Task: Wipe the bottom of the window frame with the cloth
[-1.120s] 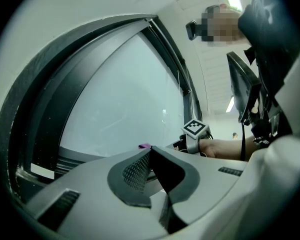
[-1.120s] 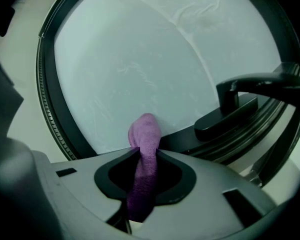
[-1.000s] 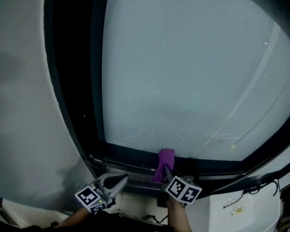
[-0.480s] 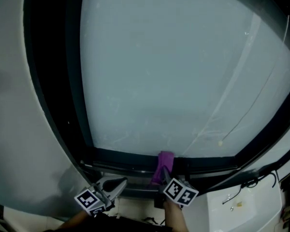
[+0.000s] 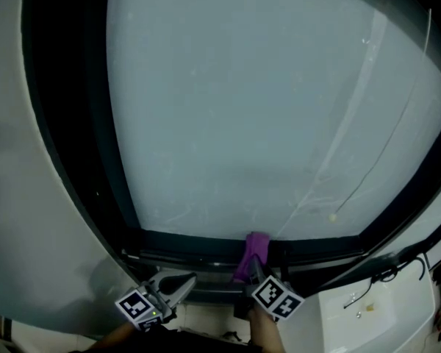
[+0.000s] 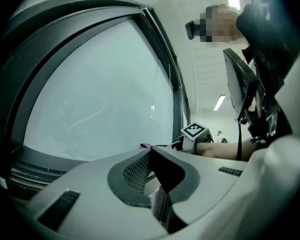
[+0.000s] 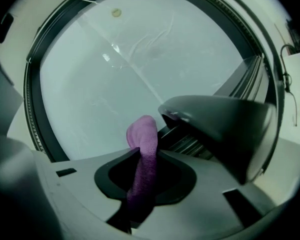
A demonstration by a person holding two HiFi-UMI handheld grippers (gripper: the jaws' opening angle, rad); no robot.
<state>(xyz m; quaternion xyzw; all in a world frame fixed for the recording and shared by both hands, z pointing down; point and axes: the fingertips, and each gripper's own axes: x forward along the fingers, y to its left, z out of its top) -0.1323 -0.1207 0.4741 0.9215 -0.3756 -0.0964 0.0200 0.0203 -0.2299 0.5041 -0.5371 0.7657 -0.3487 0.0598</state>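
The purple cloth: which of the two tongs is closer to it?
Right. The right tongs are shut on the purple cloth at the bottom of the window frame; the left tongs sit shut, apart from it, to its left.

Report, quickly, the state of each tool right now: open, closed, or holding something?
Left tool: closed, nothing between its jaws.
Right tool: closed on the purple cloth.
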